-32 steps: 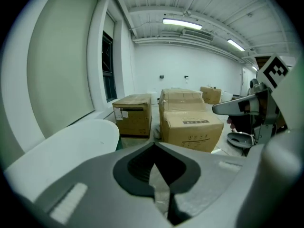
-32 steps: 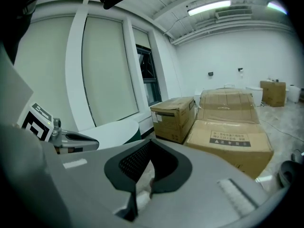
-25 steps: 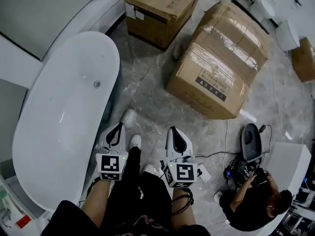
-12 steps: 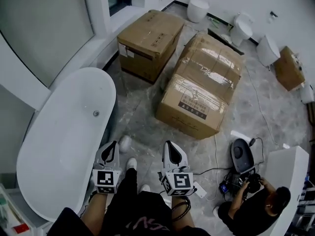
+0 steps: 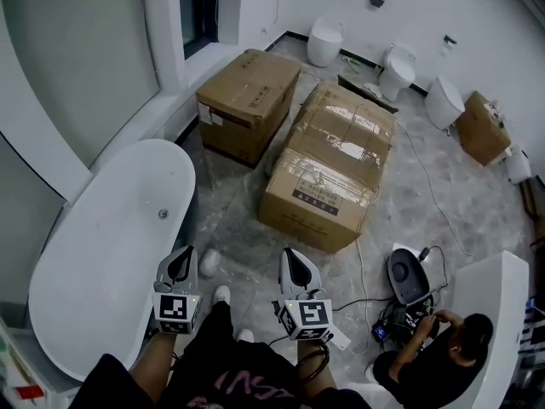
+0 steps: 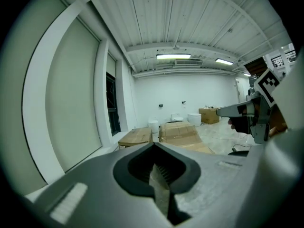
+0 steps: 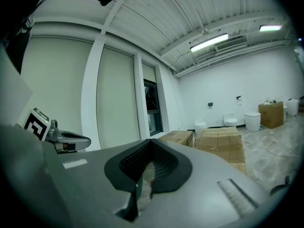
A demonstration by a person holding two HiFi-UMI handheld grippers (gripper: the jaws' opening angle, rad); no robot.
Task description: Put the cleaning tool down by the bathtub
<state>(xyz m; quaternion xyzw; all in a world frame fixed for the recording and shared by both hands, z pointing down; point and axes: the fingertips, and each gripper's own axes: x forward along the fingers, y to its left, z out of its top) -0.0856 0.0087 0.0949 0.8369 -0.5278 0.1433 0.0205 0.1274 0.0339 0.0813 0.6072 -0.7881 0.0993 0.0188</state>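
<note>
The white bathtub point(image 5: 102, 254) lies at the left of the head view. On the grey floor right beside its near end sits a small white rounded object point(image 5: 209, 262), which may be the cleaning tool. My left gripper point(image 5: 180, 264) hovers just left of it, shut and empty. My right gripper point(image 5: 291, 264) is level with it to the right, also shut on nothing. In the left gripper view the left gripper point(image 6: 153, 151) has its jaws pressed together. In the right gripper view the right gripper point(image 7: 147, 148) is the same. Both point into the room.
Two cardboard boxes point(image 5: 247, 100) point(image 5: 328, 173) stand on the floor ahead. Toilets point(image 5: 396, 66) line the far wall. A seated person point(image 5: 443, 348) with cables and a black device point(image 5: 407, 275) is at lower right. My white shoes point(image 5: 223, 295) are between the grippers.
The head view has tilted up and shows more of the room and the far wall. Both grippers stay shut and close to my body. The white object stays on the floor.
</note>
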